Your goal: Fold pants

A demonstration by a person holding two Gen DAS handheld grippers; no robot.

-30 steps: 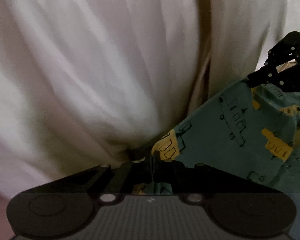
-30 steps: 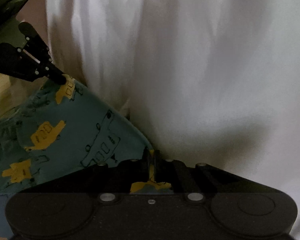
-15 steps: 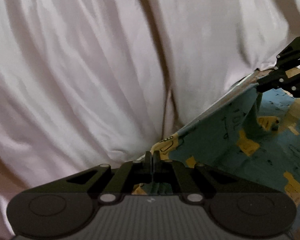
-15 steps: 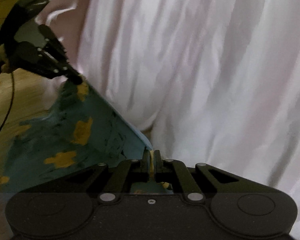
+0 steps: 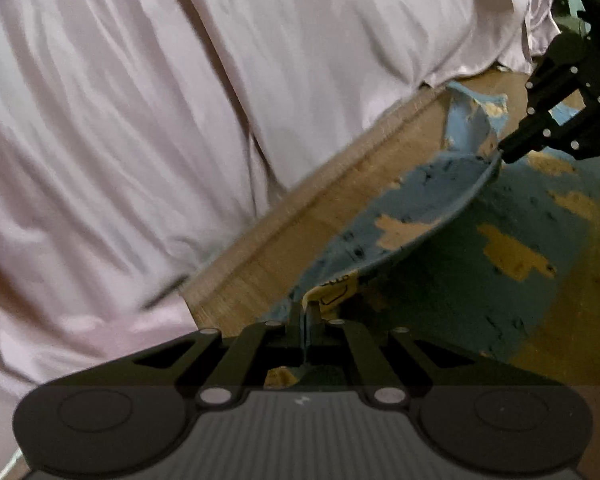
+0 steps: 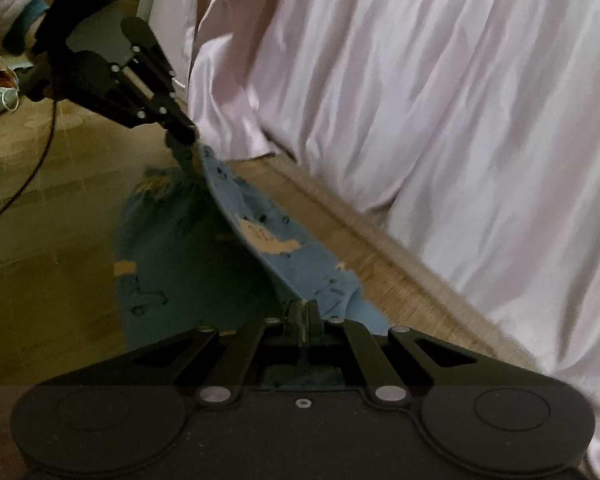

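Our left gripper (image 5: 305,312) is pinched tight on one edge of the blue pants (image 5: 428,208) with yellow shapes. Our right gripper (image 6: 302,310) is pinched tight on the same edge. The pants hang over the wooden floor (image 6: 52,232). Behind hangs a pink sheet (image 5: 140,120).

The pale pink draped fabric (image 5: 148,128) fills the upper left of the left wrist view and the whole right side of the right wrist view (image 6: 440,92), a soft wall close beside both grippers. A narrow band of bare wooden surface (image 5: 300,220) runs diagonally between it and the blue patterned pants (image 5: 452,280). Open wood (image 6: 40,240) lies at the left of the right wrist view, crossed by a thin black cable (image 6: 40,156).
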